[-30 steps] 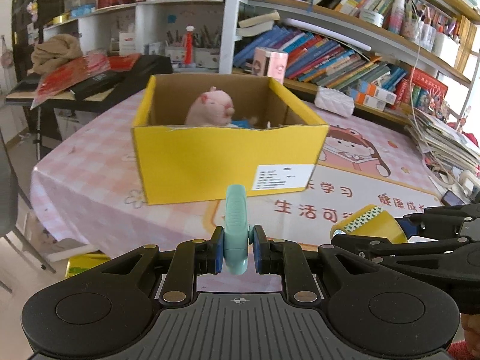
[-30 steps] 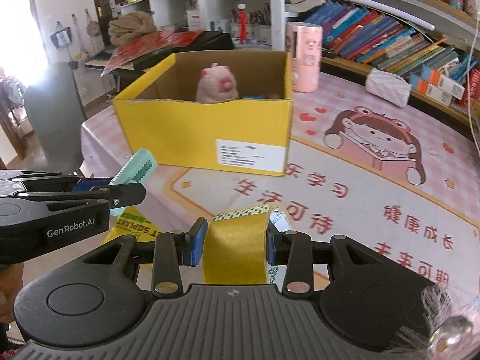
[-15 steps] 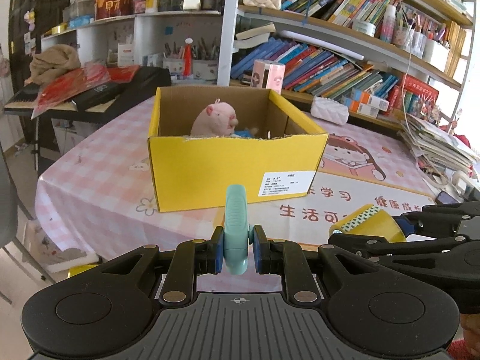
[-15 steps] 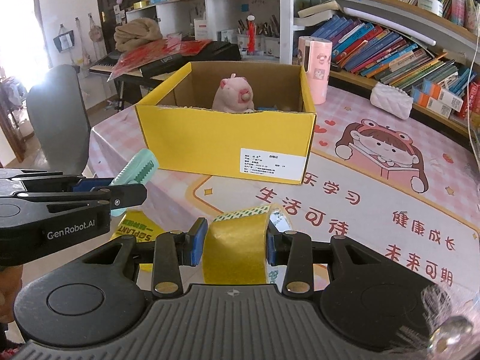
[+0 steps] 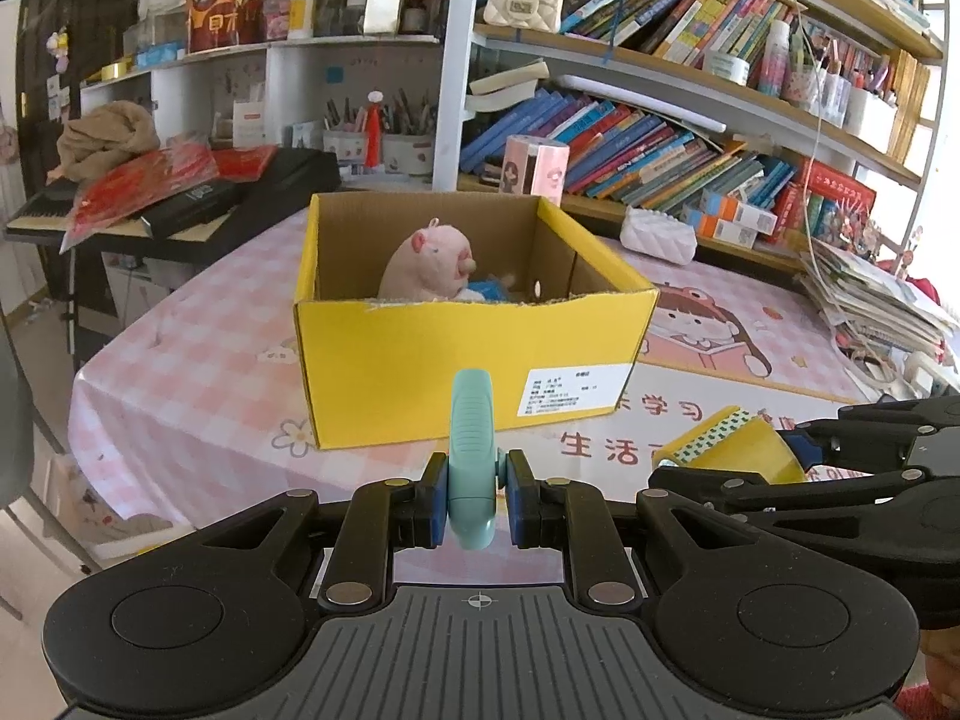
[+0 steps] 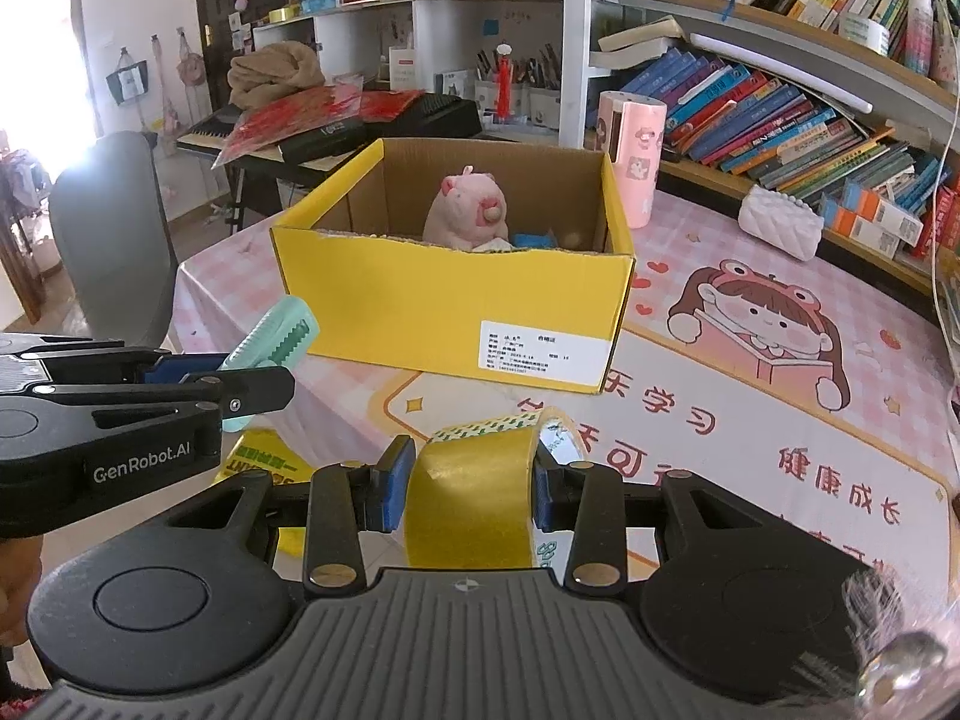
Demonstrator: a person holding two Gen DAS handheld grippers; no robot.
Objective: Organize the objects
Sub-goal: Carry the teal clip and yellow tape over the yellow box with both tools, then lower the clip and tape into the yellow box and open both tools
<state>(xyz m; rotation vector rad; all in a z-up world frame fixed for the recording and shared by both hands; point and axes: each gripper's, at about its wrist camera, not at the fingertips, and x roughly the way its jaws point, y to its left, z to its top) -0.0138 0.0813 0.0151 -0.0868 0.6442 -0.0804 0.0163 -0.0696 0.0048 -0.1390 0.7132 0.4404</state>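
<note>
A yellow cardboard box (image 5: 456, 360) (image 6: 444, 318) stands open on the pink tablecloth with a pink plush pig (image 5: 429, 264) (image 6: 465, 210) inside. My left gripper (image 5: 472, 495) is shut on a teal clip (image 5: 472, 450), held upright in front of the box's near wall. That clip (image 6: 273, 342) also shows at the left of the right wrist view. My right gripper (image 6: 468, 492) is shut on a roll of yellow tape (image 6: 474, 498), which appears at the right of the left wrist view as the tape (image 5: 729, 447). Both grippers hover short of the box.
A blue item (image 6: 531, 240) lies beside the pig in the box. Bookshelves (image 5: 660, 138) run behind the table. A pink canister (image 6: 630, 156) and a white quilted pouch (image 6: 780, 228) stand beyond the box. A grey chair (image 6: 114, 240) and a keyboard (image 5: 180, 204) sit left.
Both views have tilted up slightly, so the box sits lower and more of its inside shows. The clip and tape stay gripped.
</note>
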